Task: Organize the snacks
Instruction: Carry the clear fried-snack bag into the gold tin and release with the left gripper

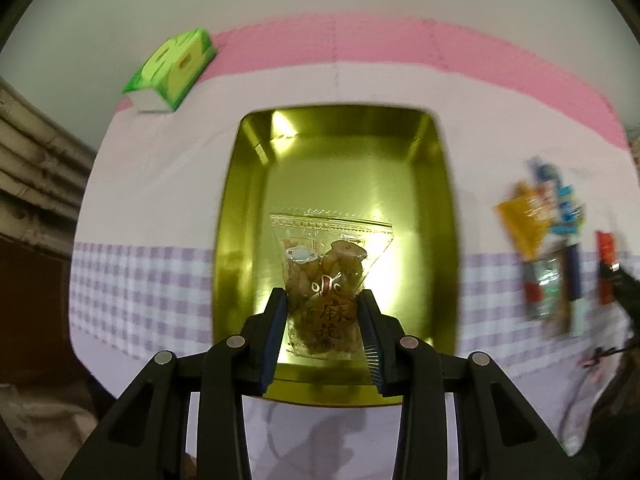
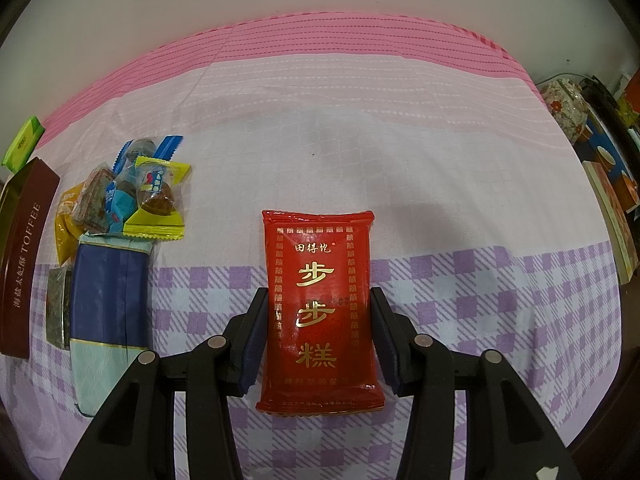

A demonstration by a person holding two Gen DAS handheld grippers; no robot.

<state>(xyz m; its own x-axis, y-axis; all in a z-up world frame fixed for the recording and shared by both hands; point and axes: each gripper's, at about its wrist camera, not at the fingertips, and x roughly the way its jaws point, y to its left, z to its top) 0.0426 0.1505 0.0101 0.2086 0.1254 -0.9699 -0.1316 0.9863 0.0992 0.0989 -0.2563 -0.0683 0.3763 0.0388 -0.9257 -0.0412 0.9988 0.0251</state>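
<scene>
I have the clear snack packet (image 1: 320,276) pinched in my left claw (image 1: 323,300), its lower half between the pads and its crimped top edge pointing away from me, long axis in line with the fingers. It hangs over the near half of the gold tin tray (image 1: 440,200), so the coming move looks to me like a plain lowering and letting go; the tray's long side runs the same way as the packet, which should let it lie flat. Red-brown characters on the packet include 麻花, and twisted fried pieces show through the film. My right claw (image 2: 318,312) grips the red packet (image 2: 320,300) by its long edges, the pads pressing both sides, over the purple-checked part of the cloth (image 2: 440,160). Its gold writing reads 田得忆 on top and 步步糕 down the middle. Left of it, near but apart, lies the heap of wrapped sweets (image 2: 132,196), with a blue and pale-green packet (image 2: 108,300) just in front. Beyond these stands the dark red lid (image 2: 24,264) marked TOFFEE. A green box (image 1: 172,68) sits at the cloth's far left corner.
</scene>
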